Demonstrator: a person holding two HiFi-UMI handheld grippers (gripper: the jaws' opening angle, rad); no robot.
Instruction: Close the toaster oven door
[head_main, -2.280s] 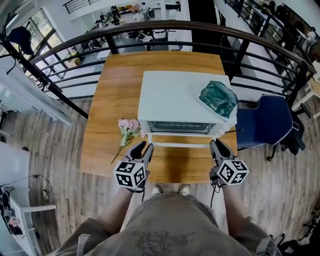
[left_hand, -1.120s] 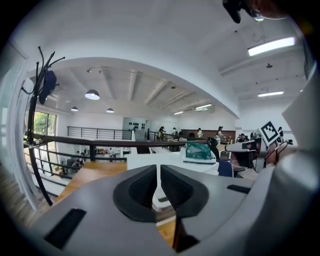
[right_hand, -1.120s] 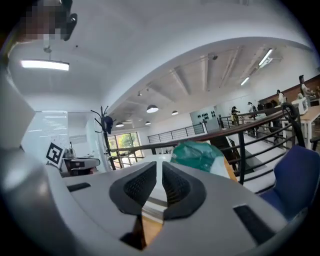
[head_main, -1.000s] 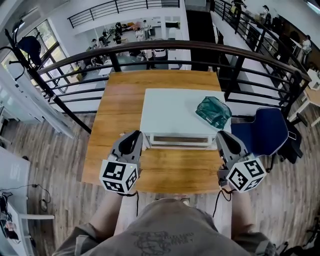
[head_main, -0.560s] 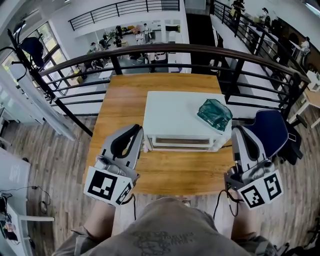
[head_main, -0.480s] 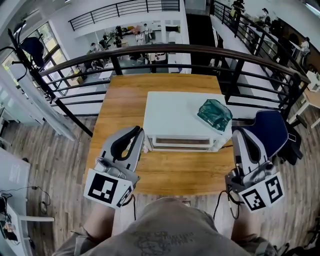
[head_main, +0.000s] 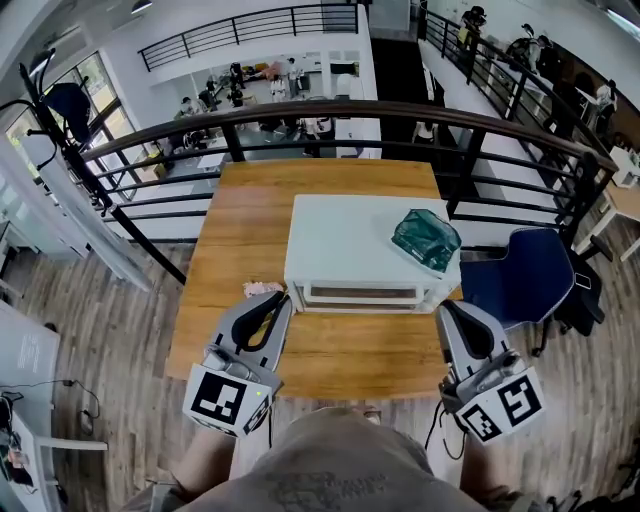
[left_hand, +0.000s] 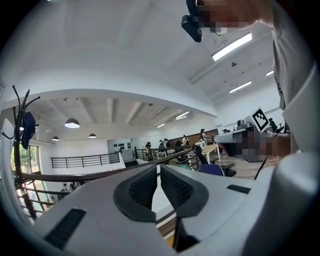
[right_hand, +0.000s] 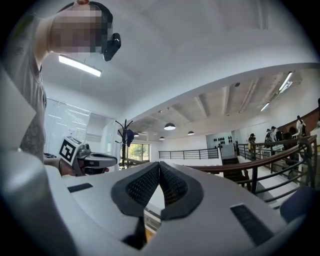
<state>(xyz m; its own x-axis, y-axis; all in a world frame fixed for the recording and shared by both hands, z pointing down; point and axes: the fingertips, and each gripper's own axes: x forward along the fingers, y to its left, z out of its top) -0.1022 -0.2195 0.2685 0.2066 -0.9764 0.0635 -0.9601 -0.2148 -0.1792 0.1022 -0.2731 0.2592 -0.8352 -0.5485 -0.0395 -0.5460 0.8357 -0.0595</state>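
Observation:
The white toaster oven stands on the wooden table, its glass door upright against the front. A crumpled green bag lies on its top at the right. My left gripper hovers just off the oven's front left corner, apart from it. Off the front right corner, my right gripper also touches nothing. In the left gripper view the left gripper has its pads all but together, nothing between them. In the right gripper view the right gripper is shut and empty.
A few pink flowers lie on the table by the left gripper's tip. A dark railing curves behind the table, with a drop to a lower floor beyond. A blue chair stands to the right of the table.
The oven door, hanging open in the earliest frame, now stands shut. Both grippers have drawn back from the oven's front toward me and risen.

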